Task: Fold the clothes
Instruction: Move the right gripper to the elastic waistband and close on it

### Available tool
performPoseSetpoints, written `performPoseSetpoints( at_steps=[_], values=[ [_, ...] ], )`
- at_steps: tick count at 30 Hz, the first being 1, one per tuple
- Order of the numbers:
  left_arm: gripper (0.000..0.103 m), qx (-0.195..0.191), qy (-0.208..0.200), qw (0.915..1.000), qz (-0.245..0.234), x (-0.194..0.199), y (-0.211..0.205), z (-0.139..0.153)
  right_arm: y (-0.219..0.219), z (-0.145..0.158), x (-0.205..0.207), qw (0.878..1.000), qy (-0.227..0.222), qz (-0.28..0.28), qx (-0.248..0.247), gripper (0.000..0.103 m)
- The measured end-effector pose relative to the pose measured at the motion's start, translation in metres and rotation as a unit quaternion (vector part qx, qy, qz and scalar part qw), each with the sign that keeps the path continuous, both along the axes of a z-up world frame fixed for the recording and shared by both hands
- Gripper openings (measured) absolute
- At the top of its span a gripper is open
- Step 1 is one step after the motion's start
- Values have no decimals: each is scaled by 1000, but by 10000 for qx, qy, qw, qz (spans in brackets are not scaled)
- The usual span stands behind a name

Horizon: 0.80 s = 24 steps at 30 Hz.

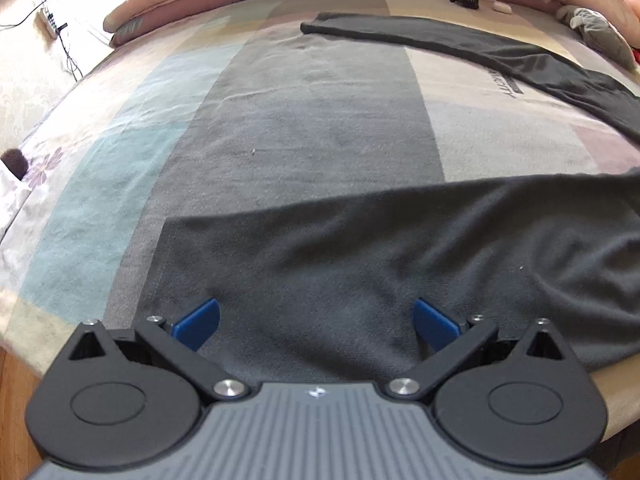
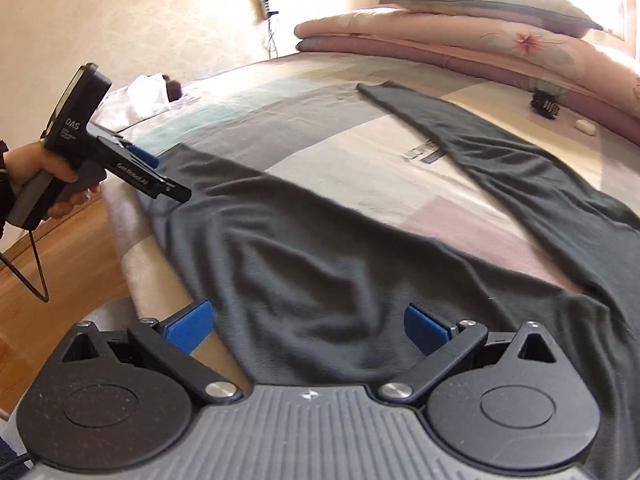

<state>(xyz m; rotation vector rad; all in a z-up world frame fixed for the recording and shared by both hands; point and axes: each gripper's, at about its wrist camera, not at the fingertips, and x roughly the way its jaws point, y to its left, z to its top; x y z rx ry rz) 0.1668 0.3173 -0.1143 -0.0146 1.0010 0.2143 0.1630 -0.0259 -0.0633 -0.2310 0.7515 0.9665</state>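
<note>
Dark grey trousers (image 1: 360, 248) lie spread on the bed, one leg near the front edge and the other leg (image 1: 460, 42) stretching toward the far side. My left gripper (image 1: 316, 320) is open, its blue fingertips (image 1: 200, 322) wide apart just above the near leg's hem end, nothing between them. In the right wrist view the same trousers (image 2: 320, 264) run from the left hem to the waist at right. My right gripper (image 2: 308, 326) is open over the near leg's front edge. A hand holds the left gripper (image 2: 144, 168) at the hem corner.
The bed has a striped pastel cover (image 1: 280, 120). Folded pink quilts and a pillow (image 2: 500, 28) lie along the far side, with a black hair clip (image 2: 545, 105) and a small white object (image 2: 584, 126) beside them. Wooden floor (image 2: 60, 272) lies below the bed's left edge.
</note>
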Motion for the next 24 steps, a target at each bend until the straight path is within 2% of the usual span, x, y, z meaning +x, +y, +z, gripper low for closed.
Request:
performPoseSetpoints(
  at_steps=[2, 4, 6, 10, 13, 14, 17, 21, 24],
  values=[
    [103, -363, 37, 9987, 358, -4, 11, -1, 4, -12, 2, 9991, 418, 26, -95, 103],
    [102, -157, 70, 9993, 337, -7, 4, 5, -7, -13, -4, 9993, 365, 12, 45, 103],
    [102, 112, 12, 9999, 1, -7, -16, 17, -22, -5, -8, 9989, 474, -60, -31, 103],
    [102, -159, -335, 9957, -853, 3, -72, 45, -82, 0, -2, 9941, 124, -1048, -258, 103],
    [102, -250, -503, 9867, -1528, 17, -130, 56, -127, 3, 3, 9830, -137, -1781, -427, 103],
    [102, -265, -537, 9831, -1732, 22, -150, 58, -140, -5, 6, 9781, -47, -1997, -583, 103],
    [102, -319, -548, 9729, -2222, 30, -208, 54, -171, -22, -10, 9737, 88, -2190, -615, 103],
    [102, -337, -538, 9569, -2833, 35, -278, 45, -189, -17, -32, 9785, 166, -1915, -749, 103],
    [102, -304, -543, 9465, -3166, 31, -316, 39, -209, -9, -32, 9764, 400, -2069, -465, 103]
  ],
)
